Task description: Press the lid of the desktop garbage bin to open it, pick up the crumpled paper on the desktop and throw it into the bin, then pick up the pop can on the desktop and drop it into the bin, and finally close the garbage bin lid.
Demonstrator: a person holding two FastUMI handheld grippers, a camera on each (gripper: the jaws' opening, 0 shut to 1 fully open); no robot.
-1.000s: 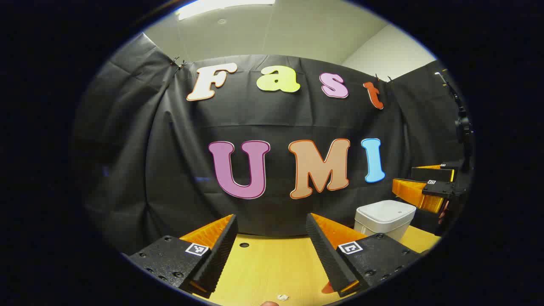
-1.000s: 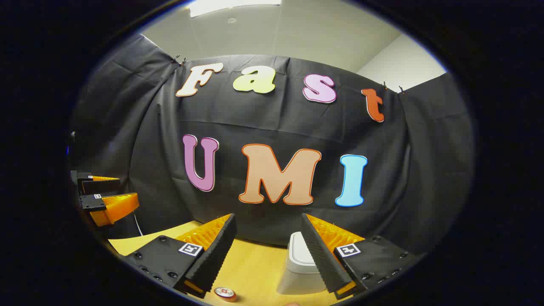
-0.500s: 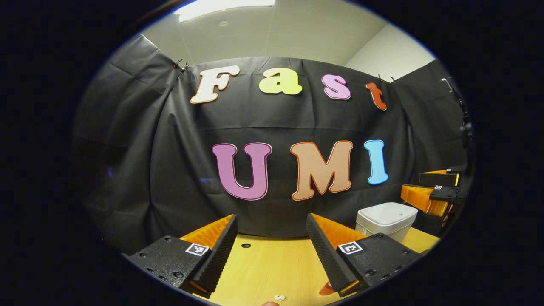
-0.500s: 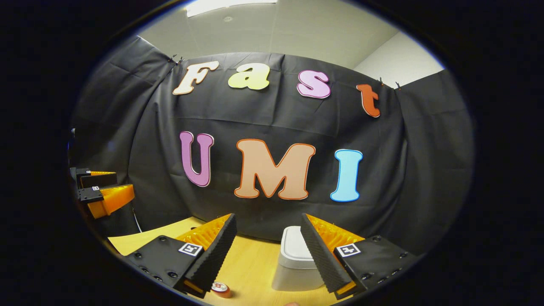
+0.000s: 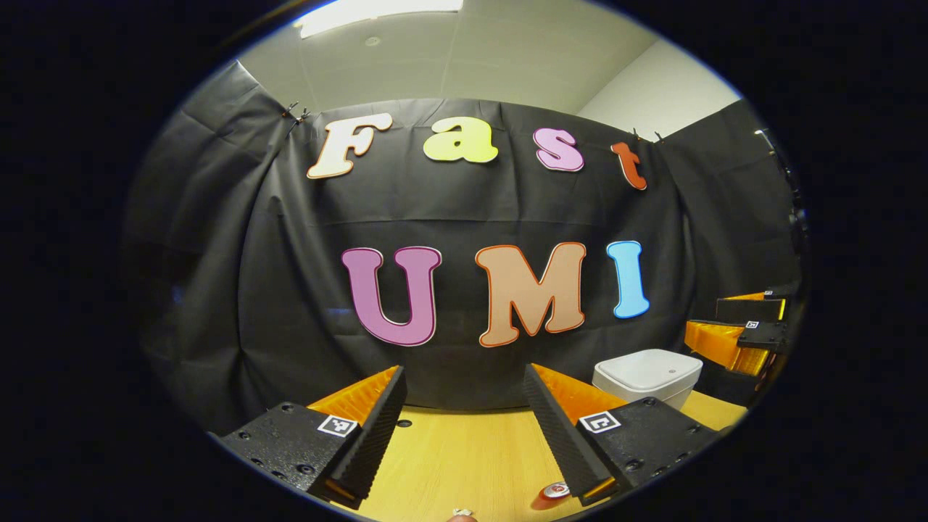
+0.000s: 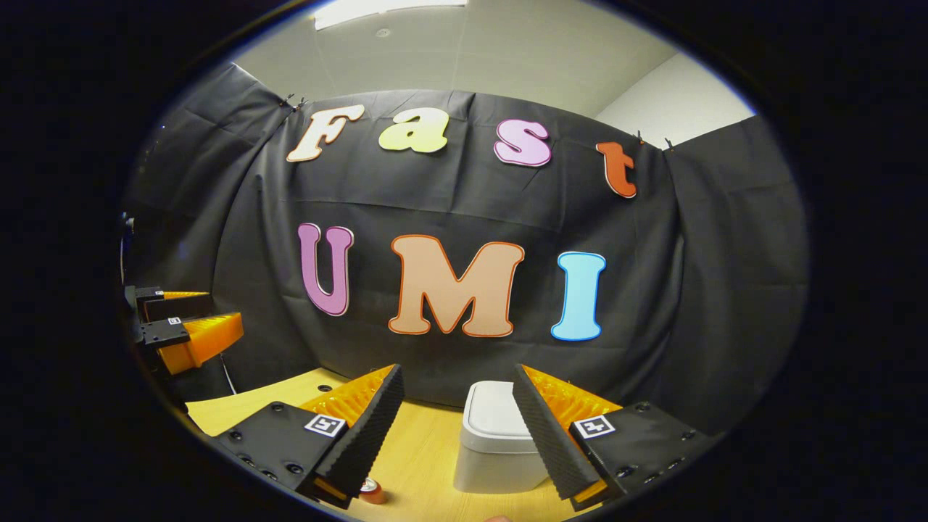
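Listing at the opening step, lid press pending: left gripper, fingers spread wide, nothing between them, hovering above wooden desktop; right gripper, fingers likewise apart and empty, hanging over the same desktop. Garbage bin, white, lid down flat, at 6 o'clock in the right gripper view, just behind the 5 o'clock finger; at 4 o'clock in the left gripper view. Pop can, red, at 7 o'clock in the right gripper view, near the bin. Crumpled paper, a small white scrap at 6 o'clock in the left gripper view. Advised: lowering right gripper square over lid centre, pressing with one fingertip straight down, firmly but briefly, avoiding sideways shove on the light bin.
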